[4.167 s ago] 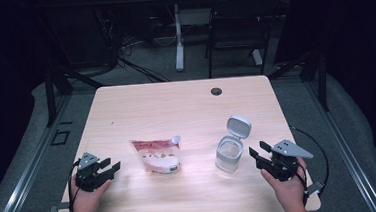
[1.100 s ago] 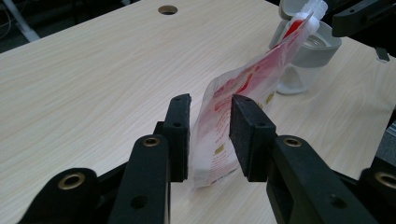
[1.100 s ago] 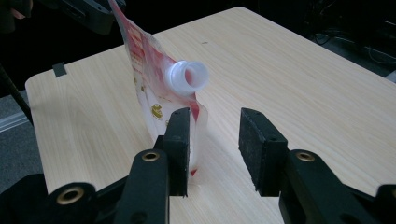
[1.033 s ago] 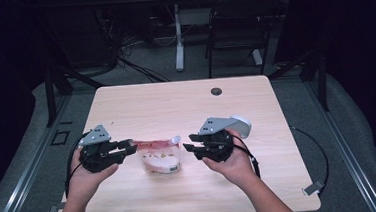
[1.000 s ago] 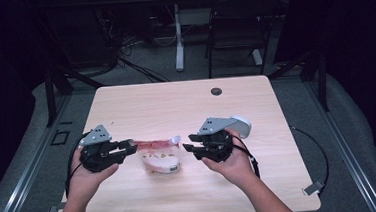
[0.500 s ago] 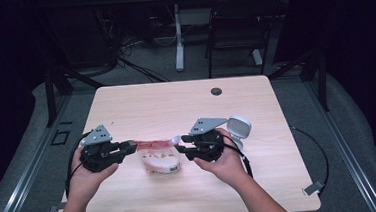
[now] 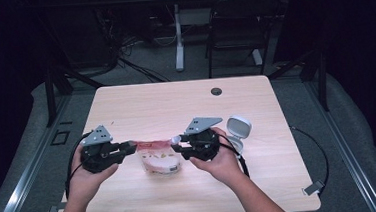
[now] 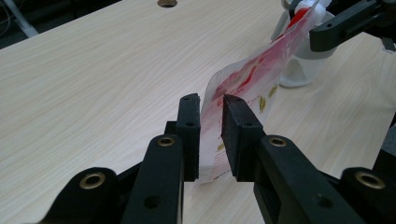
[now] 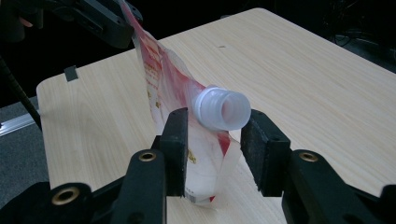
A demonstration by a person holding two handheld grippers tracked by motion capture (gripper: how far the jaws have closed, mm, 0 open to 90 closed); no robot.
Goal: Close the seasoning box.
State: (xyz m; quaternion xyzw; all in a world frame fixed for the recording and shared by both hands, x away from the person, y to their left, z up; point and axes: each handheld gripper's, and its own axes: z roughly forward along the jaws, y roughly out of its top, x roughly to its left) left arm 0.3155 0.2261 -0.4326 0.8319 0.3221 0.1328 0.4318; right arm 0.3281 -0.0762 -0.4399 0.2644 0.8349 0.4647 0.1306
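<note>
A red and white refill pouch (image 7: 159, 158) with a white spout (image 7: 175, 138) stands slumped on the table (image 7: 175, 102), its top edge pulled out between my two grippers. My left gripper (image 7: 133, 147) has just been closing, and its pads pinch the pouch's left corner (image 8: 212, 100). At the other end, my right gripper (image 7: 176, 143) is open, with the spout (image 9: 222, 108) at its fingertips (image 9: 261, 135) and the pouch film (image 9: 163, 79) hanging between its jaws. Behind my right hand stands a white container (image 7: 235, 132) with its flip lid up.
A round cable hole (image 7: 216, 91) sits near the table's far edge. Cables trail off the table at left and right. A chair and desk legs stand on the floor beyond the table. The container (image 8: 303, 65) stands close behind the right gripper (image 8: 345, 23).
Both hands came in from the table's front corners to the pouch. Over the last second the right gripper slid left up to the spout, and the left jaws narrowed on the pouch's corner.
</note>
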